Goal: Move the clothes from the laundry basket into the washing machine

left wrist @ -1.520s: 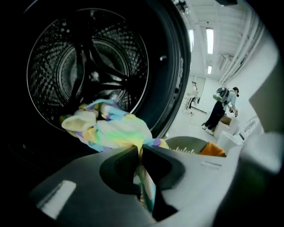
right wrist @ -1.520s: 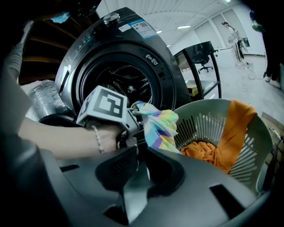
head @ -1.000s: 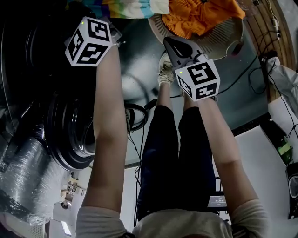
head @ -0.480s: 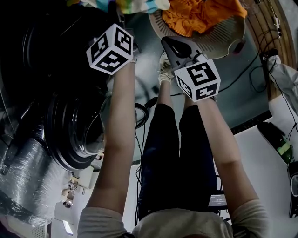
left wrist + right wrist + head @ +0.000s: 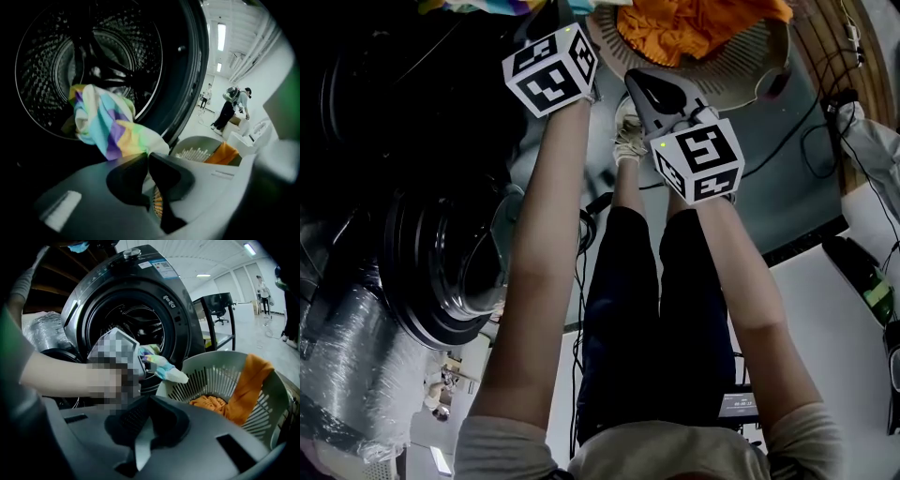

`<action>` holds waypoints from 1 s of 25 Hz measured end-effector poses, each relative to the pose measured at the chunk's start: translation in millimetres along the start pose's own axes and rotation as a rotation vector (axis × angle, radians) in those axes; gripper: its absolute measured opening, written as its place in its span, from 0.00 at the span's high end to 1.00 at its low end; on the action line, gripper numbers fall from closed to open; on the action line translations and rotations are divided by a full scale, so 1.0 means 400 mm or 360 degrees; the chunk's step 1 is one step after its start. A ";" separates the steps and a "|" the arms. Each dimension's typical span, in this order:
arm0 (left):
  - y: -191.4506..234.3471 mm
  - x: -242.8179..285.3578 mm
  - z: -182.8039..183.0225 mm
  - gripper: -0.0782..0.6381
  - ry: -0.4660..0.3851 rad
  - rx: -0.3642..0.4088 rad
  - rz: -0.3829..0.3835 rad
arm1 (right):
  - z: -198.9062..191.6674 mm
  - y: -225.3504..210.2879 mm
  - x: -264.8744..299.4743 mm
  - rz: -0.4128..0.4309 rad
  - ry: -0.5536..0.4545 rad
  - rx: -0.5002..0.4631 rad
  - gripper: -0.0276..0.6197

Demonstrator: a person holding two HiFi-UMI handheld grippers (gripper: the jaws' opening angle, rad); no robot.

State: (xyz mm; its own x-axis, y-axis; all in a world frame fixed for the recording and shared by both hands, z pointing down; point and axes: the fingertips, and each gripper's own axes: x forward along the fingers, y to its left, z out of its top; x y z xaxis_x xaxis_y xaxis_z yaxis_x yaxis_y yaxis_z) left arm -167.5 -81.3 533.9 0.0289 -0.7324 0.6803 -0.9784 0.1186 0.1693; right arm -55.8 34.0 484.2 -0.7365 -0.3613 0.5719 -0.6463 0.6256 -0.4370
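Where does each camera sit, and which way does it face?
Left gripper view: on the left gripper, facing the drum and colourful cloth; own jaws, just closed, apparently empty.
Right gripper view: on the right gripper, facing washing machine and basket; own shut jaws, left forearm show.
Head view: on the person's head, looking steeply down at both arms, legs, grippers.
Both gripper views share cloth and basket.
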 end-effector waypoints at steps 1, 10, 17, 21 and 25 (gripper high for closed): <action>0.016 -0.013 0.037 0.86 -0.0083 0.0016 0.0042 | -0.001 -0.001 -0.003 -0.0003 -0.0002 0.0004 0.95; 0.210 -0.074 0.315 0.86 -0.0562 0.0251 0.0503 | 0.023 -0.012 -0.006 -0.0034 -0.0055 0.0040 0.95; 0.297 -0.052 0.392 0.81 -0.0596 0.0105 0.0638 | 0.045 0.005 0.007 0.0009 -0.0068 0.0011 0.95; 0.297 -0.015 0.315 0.54 -0.0393 0.0008 0.0605 | 0.035 -0.002 0.007 -0.0009 -0.0065 0.0055 0.95; 0.237 -0.042 0.293 0.52 -0.0416 0.0026 0.0515 | 0.044 -0.029 -0.012 -0.0050 -0.0088 0.0073 0.95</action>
State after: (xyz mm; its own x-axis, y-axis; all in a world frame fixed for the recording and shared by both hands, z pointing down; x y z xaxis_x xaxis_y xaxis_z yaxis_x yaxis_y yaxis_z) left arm -284.5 -136.5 455.0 -0.3312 -0.8051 0.4921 -0.9318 0.3612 -0.0363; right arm -48.2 16.6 474.4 -0.7248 -0.4187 0.5472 -0.6768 0.5813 -0.4517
